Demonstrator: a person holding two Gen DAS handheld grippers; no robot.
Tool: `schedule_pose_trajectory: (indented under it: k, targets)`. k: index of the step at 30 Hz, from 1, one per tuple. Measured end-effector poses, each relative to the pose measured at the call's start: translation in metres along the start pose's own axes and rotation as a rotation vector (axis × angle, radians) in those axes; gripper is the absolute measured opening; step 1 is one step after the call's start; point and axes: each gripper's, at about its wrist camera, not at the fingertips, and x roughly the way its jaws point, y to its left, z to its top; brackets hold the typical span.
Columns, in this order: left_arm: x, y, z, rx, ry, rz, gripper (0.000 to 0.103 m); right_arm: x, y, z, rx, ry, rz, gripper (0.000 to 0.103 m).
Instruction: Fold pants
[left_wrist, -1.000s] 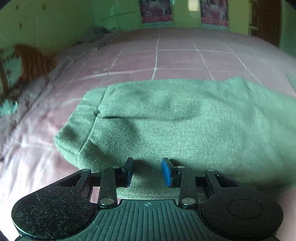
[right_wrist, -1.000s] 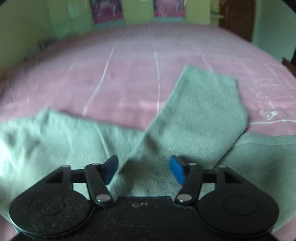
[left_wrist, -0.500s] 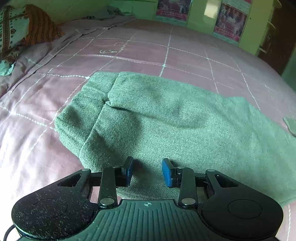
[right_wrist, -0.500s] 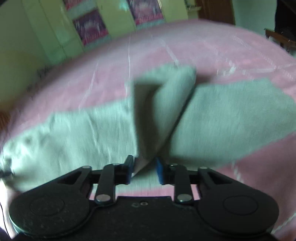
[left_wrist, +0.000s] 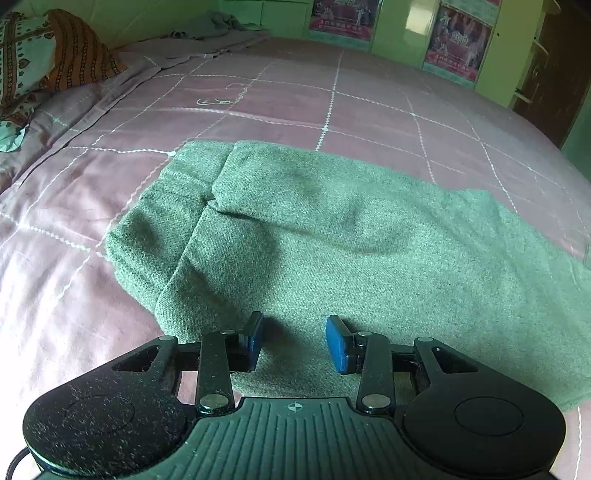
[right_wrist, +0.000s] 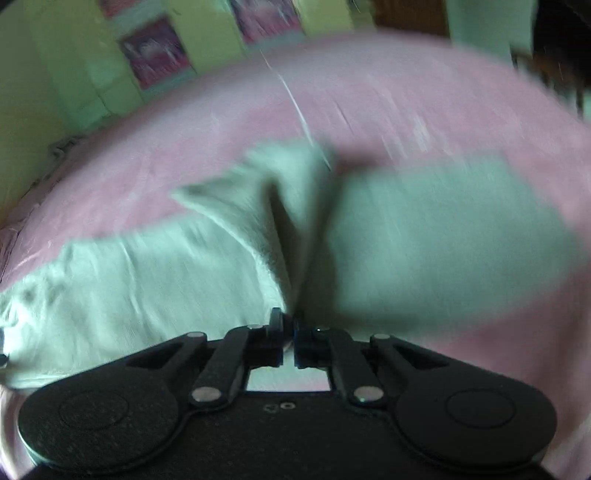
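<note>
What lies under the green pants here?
The pink bedspread shows all around the pants, which lie flat on it. Whatever the cloth covers is hidden.

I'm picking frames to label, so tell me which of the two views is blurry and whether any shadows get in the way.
Left wrist view: sharp, with soft shadows on the pants ahead of the open left gripper, and fisheye bending of the bed. Right wrist view: heavy motion blur, yet the right gripper shows shut on a raised fold of the pants.
</note>
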Motion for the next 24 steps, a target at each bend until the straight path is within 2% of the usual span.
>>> schedule_pose_trajectory:
  k: [1, 3, 4, 6, 8, 11, 13, 14, 15, 17, 20, 22, 24]
  targets:
    - [0.0, 0.0, 0.0, -0.002, -0.001, -0.003, 0.038, 0.001, -0.002, -0.006, -0.023, 0.017, 0.009, 0.003]
    - [0.0, 0.002, -0.001, -0.011, -0.003, -0.009, 0.038, -0.011, 0.005, -0.001, -0.071, -0.018, 0.011, 0.028]
    - [0.0, 0.003, -0.001, -0.018, -0.006, -0.011, 0.038, -0.02, 0.012, 0.005, -0.107, -0.068, -0.001, 0.031]
    - [0.001, 0.002, -0.002, -0.024, -0.009, -0.01, 0.038, -0.033, 0.034, 0.018, -0.212, -0.15, 0.012, 0.047]
    - [0.001, 0.002, -0.002, -0.027, -0.009, -0.01, 0.039, -0.027, 0.06, 0.034, -0.346, -0.162, 0.008, 0.05]
    - [0.0, 0.002, -0.002, -0.021, -0.007, -0.015, 0.039, 0.009, 0.1, 0.046, -0.631, -0.128, -0.132, 0.05]
    - [0.0, 0.004, -0.001, -0.023, -0.004, -0.025, 0.039, 0.025, 0.116, 0.045, -0.792, -0.132, -0.165, 0.036]
    - [0.0, 0.005, -0.001, -0.025, -0.002, -0.03, 0.039, 0.028, 0.117, 0.046, -0.825, -0.147, -0.181, 0.015]
    - [0.0, 0.006, -0.001, -0.027, -0.002, -0.035, 0.039, 0.029, 0.114, 0.052, -0.812, -0.142, -0.188, 0.005]
    - [0.0, 0.007, -0.002, -0.033, -0.006, -0.041, 0.039, 0.014, 0.097, 0.066, -0.683, -0.187, -0.156, 0.005]
    - [0.001, 0.007, -0.004, -0.037, -0.02, -0.045, 0.039, -0.029, 0.041, 0.077, -0.357, -0.31, -0.11, 0.004]
    - [0.002, 0.007, -0.005, -0.04, -0.026, -0.045, 0.039, -0.051, -0.006, 0.068, -0.148, -0.359, -0.076, 0.004]
    - [0.003, 0.006, -0.004, -0.032, -0.026, -0.042, 0.039, -0.061, -0.054, 0.053, 0.038, -0.353, -0.047, 0.004]
